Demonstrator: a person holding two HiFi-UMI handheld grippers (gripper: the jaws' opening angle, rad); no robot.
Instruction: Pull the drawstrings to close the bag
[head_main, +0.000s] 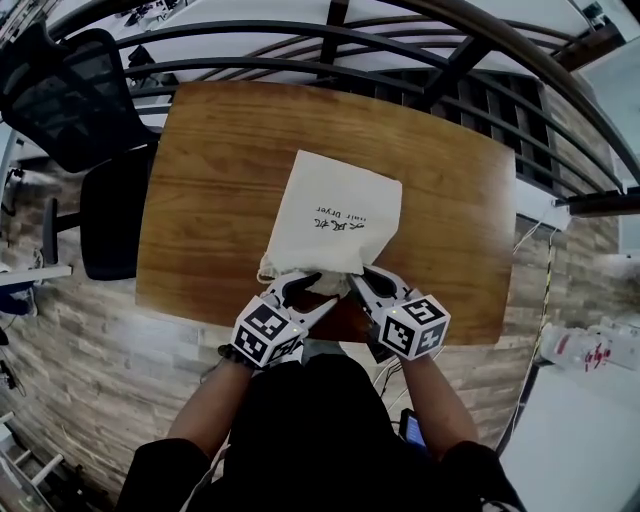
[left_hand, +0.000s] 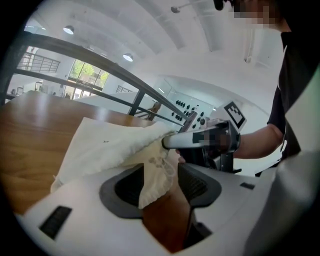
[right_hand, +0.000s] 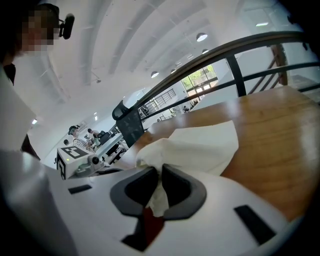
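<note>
Jaws of the right gripper (right_hand: 160, 174) pinch the cream bag's (head_main: 335, 215) gathered mouth. The left gripper (left_hand: 159, 185) has its jaws spread, cloth hanging loose between them. Beyond, the bag lies flat on the wooden worktop (head_main: 210, 190).

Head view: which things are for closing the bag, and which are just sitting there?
For the job:
bag
right gripper, shut on the bag's gathered mouth
left gripper, open, with the mouth's cloth hanging between its jaws

Just there:
table, which the bag lies on
black office chair
railing
</note>
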